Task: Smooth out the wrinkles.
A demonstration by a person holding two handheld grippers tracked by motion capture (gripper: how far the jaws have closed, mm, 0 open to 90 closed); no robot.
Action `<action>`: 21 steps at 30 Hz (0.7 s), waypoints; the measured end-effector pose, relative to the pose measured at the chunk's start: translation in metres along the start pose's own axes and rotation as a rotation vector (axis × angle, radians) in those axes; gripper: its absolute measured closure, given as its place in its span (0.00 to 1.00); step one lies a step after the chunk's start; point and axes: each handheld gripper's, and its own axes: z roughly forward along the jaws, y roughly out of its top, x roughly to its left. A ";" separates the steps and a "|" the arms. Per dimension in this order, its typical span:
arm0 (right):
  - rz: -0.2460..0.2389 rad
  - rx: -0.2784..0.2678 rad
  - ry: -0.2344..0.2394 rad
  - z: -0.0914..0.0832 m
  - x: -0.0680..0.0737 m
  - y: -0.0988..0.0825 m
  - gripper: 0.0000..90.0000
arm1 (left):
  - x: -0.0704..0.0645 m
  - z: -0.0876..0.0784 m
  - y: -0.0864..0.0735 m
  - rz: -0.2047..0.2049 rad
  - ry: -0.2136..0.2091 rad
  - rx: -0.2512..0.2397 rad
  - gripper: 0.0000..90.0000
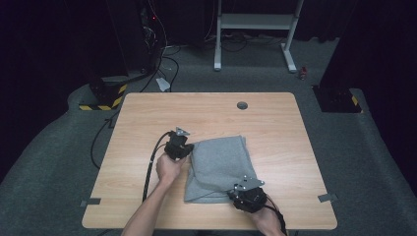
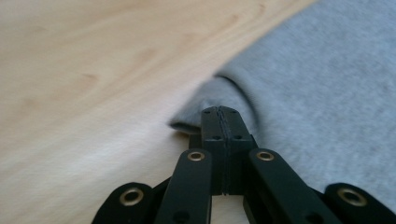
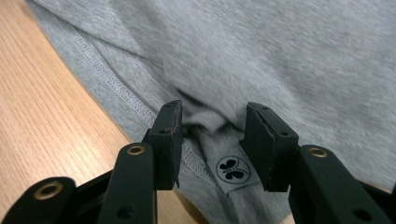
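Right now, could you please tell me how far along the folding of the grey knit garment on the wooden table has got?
The grey knit garment already lies folded into a compact stack on the wooden table. In hand: the left gripper is shut at a fold along its edge, while the right gripper stands open over the hem near the small butterfly label. A further fold probably remains.

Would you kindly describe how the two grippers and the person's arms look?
Both the left gripper and right gripper are black, each topped by a grey three-cornered plate, with brass-coloured rivets on the jaw links. A black cable trails from the left one. The forearms are bare, without sleeves.
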 end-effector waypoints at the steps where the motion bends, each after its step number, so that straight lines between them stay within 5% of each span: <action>1: 0.000 0.004 0.002 -0.001 -0.001 -0.001 0.63 | 0.004 -0.003 0.002 0.008 0.016 -0.003 1.00; 4: 0.003 0.006 -0.004 -0.004 -0.005 -0.003 0.63 | 0.017 -0.007 0.006 0.015 0.050 0.004 1.00; 8: 0.004 0.011 -0.004 -0.005 -0.006 -0.004 0.63 | 0.025 0.000 0.000 -0.017 0.035 0.008 0.98; 12: -0.008 -0.012 0.004 -0.010 -0.005 0.000 0.64 | 0.012 -0.010 -0.009 -0.016 0.008 -0.061 0.76; 16: 0.062 -0.097 -0.054 -0.026 -0.020 0.003 0.64 | -0.014 -0.029 -0.019 0.077 -0.078 -0.087 0.64; 21: 0.141 -0.056 -0.113 -0.021 -0.037 0.001 0.63 | -0.042 -0.037 -0.036 0.125 -0.144 -0.084 0.60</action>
